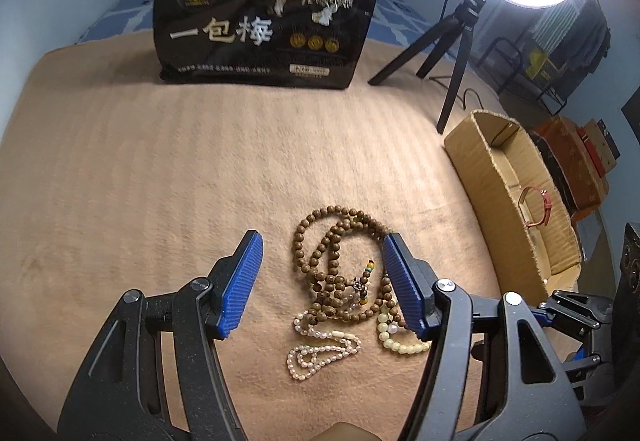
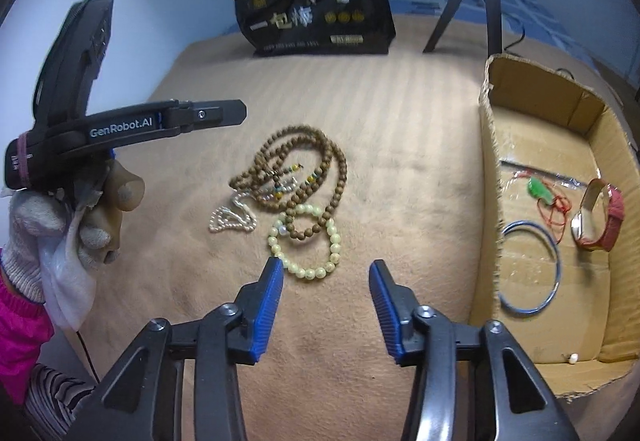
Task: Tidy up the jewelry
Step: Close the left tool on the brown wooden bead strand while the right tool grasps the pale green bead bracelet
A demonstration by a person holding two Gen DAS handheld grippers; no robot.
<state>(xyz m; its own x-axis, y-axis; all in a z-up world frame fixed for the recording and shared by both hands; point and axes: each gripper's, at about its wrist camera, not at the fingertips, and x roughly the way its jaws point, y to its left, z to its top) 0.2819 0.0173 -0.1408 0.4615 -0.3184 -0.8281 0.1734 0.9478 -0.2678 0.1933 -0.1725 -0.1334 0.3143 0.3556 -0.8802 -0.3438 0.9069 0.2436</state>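
While both tools hang tilted over the tan ribbed fleece blanket [image 1: 168, 169], we note the jewelry heap lying near its middle. Long strand of brown wooden beads [image 2: 296, 165], looped over itself several times, with a few coloured beads at its knot. Touching it on one side: small strand of white pearls [image 2: 232, 221], folded into loops. On the other side: bracelet of pale yellow-green round beads [image 2: 304, 245], one end of the brown strand lying across its ring.

Left gripper [image 1: 322, 285]: blue ribbed pads standing wide apart, nothing between them pressed; in its own view the heap sits between and just beyond the tips, above the cloth as far as we can tell. We see the gloved left hand [image 2: 60, 225] on its handle, pink sleeve below.

Right gripper [image 2: 326, 277]: pads at a middling gap, empty, tips just short of the yellow-green bracelet, not touching it.

To the right of the heap, well apart: open brown cardboard box [image 2: 488, 177]. Inside it lie a thin blue ring bangle [image 2: 556, 273], a red-strapped wristwatch [image 2: 600, 217], a green pendant on red cord [image 2: 538, 187] in clear wrap, and one loose white pearl [image 2: 573, 358] near the front wall.

At the far edge of the blanket: black snack bag with gold trees and white characters [image 1: 264, 21], upright. Beside it, a lit ring lamp on a black tripod [image 1: 452, 49].
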